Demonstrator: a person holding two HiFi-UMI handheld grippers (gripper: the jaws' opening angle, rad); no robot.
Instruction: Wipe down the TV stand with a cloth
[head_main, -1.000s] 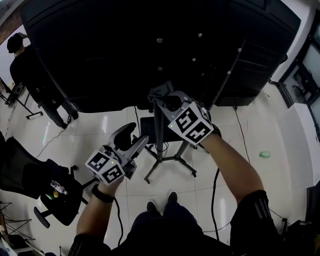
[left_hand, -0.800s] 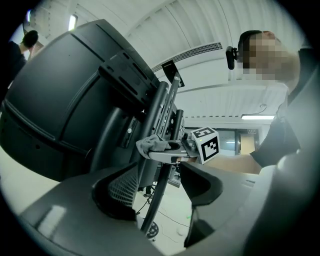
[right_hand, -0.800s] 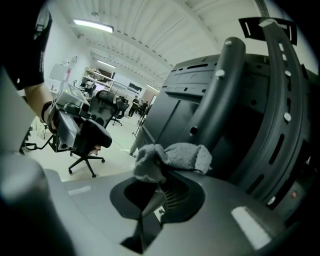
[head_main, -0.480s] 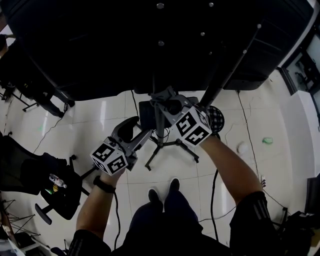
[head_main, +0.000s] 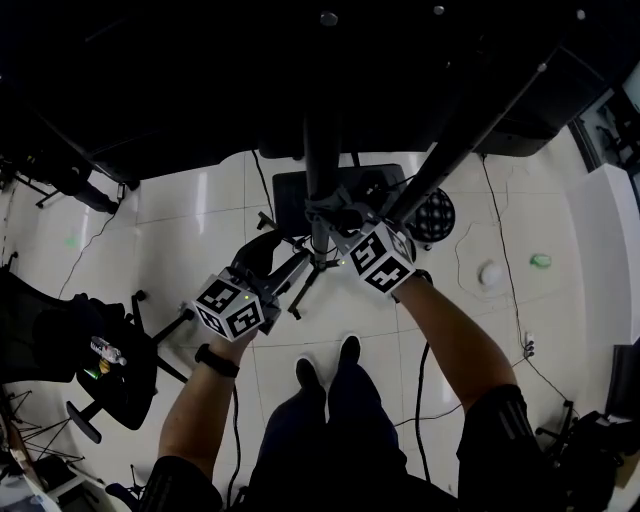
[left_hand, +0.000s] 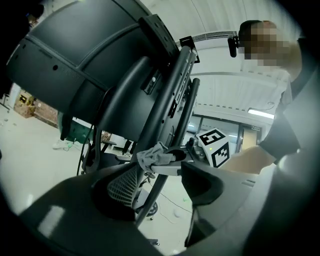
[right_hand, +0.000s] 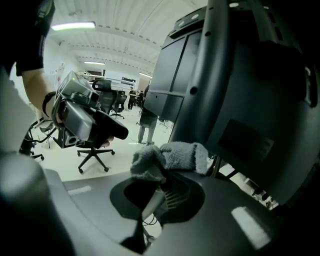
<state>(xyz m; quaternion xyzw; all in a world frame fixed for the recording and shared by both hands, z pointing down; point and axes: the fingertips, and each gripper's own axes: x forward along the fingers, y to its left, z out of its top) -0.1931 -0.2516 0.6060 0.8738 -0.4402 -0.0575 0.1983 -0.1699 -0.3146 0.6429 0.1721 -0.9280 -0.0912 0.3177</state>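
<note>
The black TV stand's upright pole (head_main: 322, 160) drops from under the big dark TV to legs on the white floor. My right gripper (head_main: 326, 216) is shut on a grey cloth (right_hand: 172, 156), which is pressed against the pole (right_hand: 212, 75). In the left gripper view the cloth (left_hand: 152, 156) sits at the pole beside the right gripper's marker cube (left_hand: 216, 147). My left gripper (head_main: 272, 256) hovers just left of the pole, lower down. Its jaws (left_hand: 160, 185) stand open with nothing between them.
A black base plate (head_main: 296, 200) and cables lie under the stand. An office chair (head_main: 105, 365) is at the left. A black dotted round thing (head_main: 433, 215), a white ball (head_main: 490, 273) and a green scrap (head_main: 541, 260) lie at the right. The person's feet (head_main: 335, 362) stand close to the stand's legs.
The right gripper has slid down the pole with the cloth, further below the TV's lower edge. The left gripper has drawn nearer the pole. The head view has shifted forward.
</note>
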